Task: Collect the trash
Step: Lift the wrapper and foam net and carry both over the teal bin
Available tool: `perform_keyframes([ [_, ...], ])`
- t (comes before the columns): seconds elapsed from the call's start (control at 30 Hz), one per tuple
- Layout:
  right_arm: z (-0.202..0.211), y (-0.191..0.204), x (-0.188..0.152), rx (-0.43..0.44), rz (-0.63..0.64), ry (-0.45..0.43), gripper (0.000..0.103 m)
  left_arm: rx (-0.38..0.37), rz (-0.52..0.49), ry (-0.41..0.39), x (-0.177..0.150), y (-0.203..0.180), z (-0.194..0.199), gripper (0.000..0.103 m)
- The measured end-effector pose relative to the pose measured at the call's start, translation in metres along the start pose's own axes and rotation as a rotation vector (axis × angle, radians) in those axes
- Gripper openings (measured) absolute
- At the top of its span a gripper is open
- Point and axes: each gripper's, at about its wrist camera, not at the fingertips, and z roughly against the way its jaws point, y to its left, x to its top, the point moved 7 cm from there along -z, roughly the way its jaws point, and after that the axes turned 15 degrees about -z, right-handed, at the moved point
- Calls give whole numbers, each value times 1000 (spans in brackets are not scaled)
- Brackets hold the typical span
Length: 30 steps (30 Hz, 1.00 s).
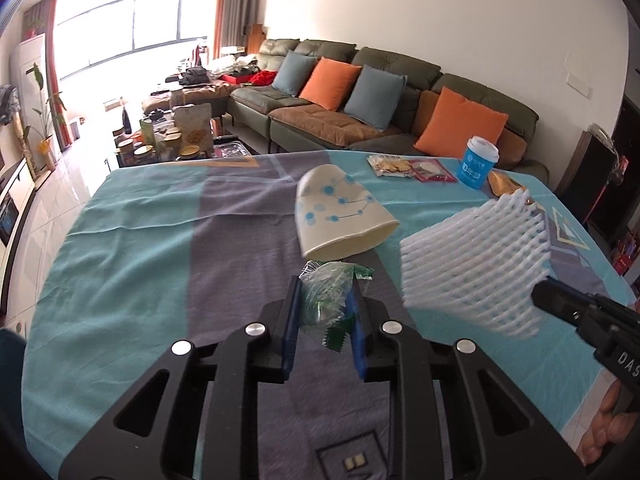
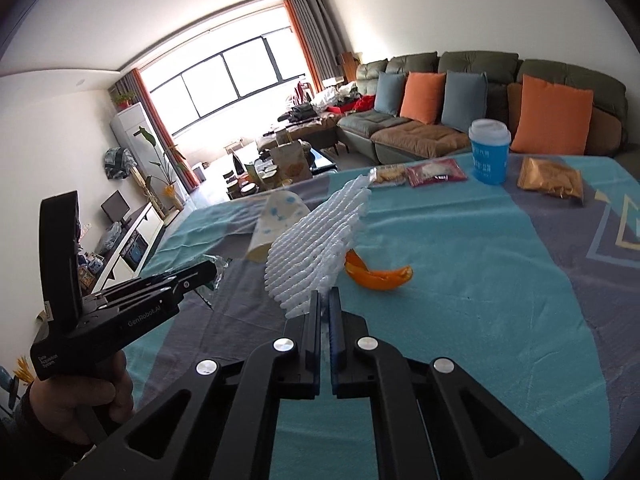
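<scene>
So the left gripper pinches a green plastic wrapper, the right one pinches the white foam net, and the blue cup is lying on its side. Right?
Not quite: the blue cup stands upright, lid on, as the right wrist view shows. The left gripper does pinch the green wrapper, and the right gripper the white foam net.

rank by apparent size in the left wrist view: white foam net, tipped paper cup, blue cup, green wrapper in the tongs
1. white foam net, though it is nearer the camera
2. tipped paper cup
3. green wrapper, held close to the lens
4. blue cup, far back, so likely bigger than it looks
</scene>
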Motion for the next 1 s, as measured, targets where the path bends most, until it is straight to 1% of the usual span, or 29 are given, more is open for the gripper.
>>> perform_keyframes([
  [0.2, 16, 23, 1, 29, 41, -33, 2, 57, 33, -8, -13, 23, 24, 22],
  [0.33, 23, 42, 2, 55, 83, -52, 2, 110, 69, -9, -24, 49, 43, 22],
  [0.5, 22, 63, -2, 84, 120, -51, 2, 177, 105, -21, -34, 79, 67, 22],
  [0.77, 10, 108, -13, 150, 194, -25, 2, 328, 183, -38, -54, 147, 114, 22],
  [1.0, -1, 161, -26, 223, 273, 3, 2, 443, 261, -44, -81, 206, 157, 22],
])
